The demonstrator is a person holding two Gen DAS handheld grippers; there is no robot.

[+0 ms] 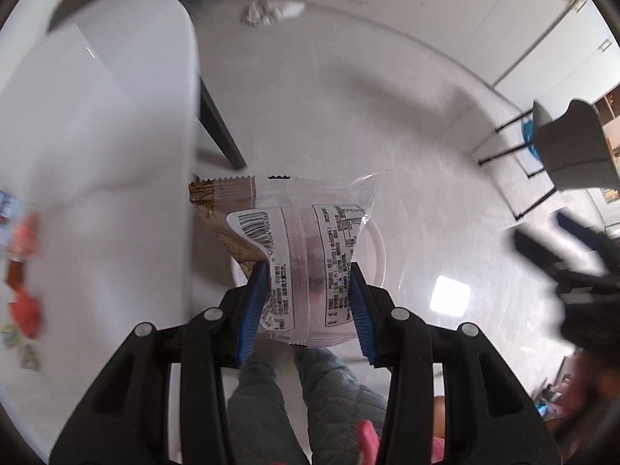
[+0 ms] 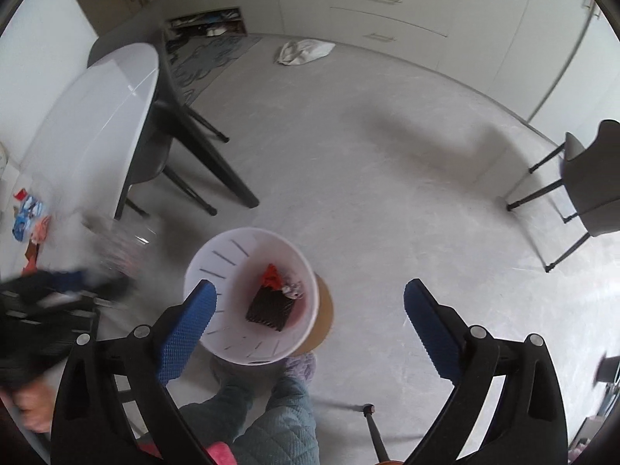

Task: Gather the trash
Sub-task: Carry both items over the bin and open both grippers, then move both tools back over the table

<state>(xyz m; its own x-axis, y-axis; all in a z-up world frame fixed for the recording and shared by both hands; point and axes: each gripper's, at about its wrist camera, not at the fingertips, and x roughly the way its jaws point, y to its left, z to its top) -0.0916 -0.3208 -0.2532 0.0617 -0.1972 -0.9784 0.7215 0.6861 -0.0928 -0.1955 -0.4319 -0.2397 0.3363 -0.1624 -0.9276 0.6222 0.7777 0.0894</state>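
My left gripper (image 1: 307, 271) is shut on a clear and brown snack wrapper (image 1: 306, 232) with a barcode, pinched between the blue pads. Behind the wrapper shows part of the white bin's rim (image 1: 379, 248). In the right wrist view the white trash bin (image 2: 217, 252) stands on the floor by the table, holding a red wrapper (image 2: 271, 274) and a black ridged tray (image 2: 269, 308). My right gripper (image 2: 310, 290) hangs wide open above the bin with nothing between its fingers. The left gripper (image 2: 77, 279) appears there as a blur at the left.
A white oval table (image 2: 97, 116) on dark legs stands left, with several coloured wrappers (image 2: 29, 213) near its edge. A grey chair (image 2: 589, 178) is at the right and a crumpled cloth (image 2: 304, 51) lies by the far cabinets. The person's quilted legs (image 2: 279, 418) are below.
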